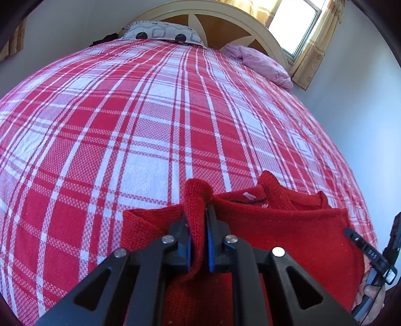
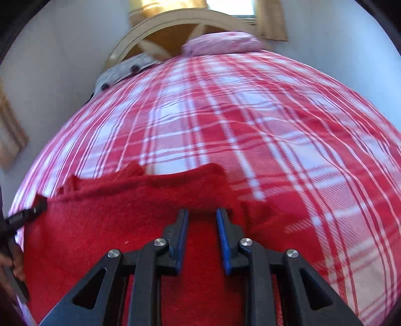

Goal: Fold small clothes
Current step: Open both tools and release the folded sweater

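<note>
A small red knitted sweater [image 1: 288, 225] lies on a red and white plaid bedspread [image 1: 150, 125], collar and white label facing away. My left gripper [image 1: 198, 213] is shut on a fold of the sweater's left side, which stands up between the blue pads. In the right wrist view the sweater [image 2: 112, 213] fills the lower part of the frame. My right gripper [image 2: 202, 215] hovers over it with its jaws apart and nothing between them. The right gripper's body shows at the right edge of the left wrist view [image 1: 371, 253].
The plaid bedspread [image 2: 275, 138] covers the whole bed. A patterned grey pillow [image 1: 160, 32] and a pink pillow [image 1: 260, 62] lie at the curved headboard [image 1: 225, 20]. A bright window [image 1: 293, 22] with curtains is behind. White walls flank the bed.
</note>
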`<state>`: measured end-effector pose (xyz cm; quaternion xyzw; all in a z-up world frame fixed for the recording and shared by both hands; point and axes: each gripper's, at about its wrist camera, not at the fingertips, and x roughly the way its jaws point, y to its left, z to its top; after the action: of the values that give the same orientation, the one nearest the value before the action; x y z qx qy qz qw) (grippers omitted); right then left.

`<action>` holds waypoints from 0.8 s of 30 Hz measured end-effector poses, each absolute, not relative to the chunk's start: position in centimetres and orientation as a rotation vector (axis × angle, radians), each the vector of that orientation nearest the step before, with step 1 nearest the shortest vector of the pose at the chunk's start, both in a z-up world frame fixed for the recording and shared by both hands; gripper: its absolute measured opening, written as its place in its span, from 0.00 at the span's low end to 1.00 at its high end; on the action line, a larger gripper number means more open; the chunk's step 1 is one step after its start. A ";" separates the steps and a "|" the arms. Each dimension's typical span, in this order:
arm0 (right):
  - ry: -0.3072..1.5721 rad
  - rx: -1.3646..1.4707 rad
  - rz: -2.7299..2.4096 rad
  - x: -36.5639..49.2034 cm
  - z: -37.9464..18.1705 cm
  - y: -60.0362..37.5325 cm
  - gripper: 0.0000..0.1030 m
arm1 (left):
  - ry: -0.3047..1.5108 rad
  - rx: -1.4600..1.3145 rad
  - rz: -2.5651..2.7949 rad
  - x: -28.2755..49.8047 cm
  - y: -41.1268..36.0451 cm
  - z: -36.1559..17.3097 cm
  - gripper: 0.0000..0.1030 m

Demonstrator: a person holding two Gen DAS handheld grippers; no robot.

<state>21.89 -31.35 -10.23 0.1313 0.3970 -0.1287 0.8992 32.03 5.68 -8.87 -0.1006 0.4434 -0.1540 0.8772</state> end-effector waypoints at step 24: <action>0.700 0.161 -0.172 5.6 -10.0 -24.4 0.22 | 0.840 -0.125 -0.205 16.0 7.3 -6.8 0.70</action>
<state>5.57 -24.44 -9.96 0.0786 0.3421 -0.0839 0.9326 16.02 7.25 -6.81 -0.0607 0.4068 -0.0992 0.9061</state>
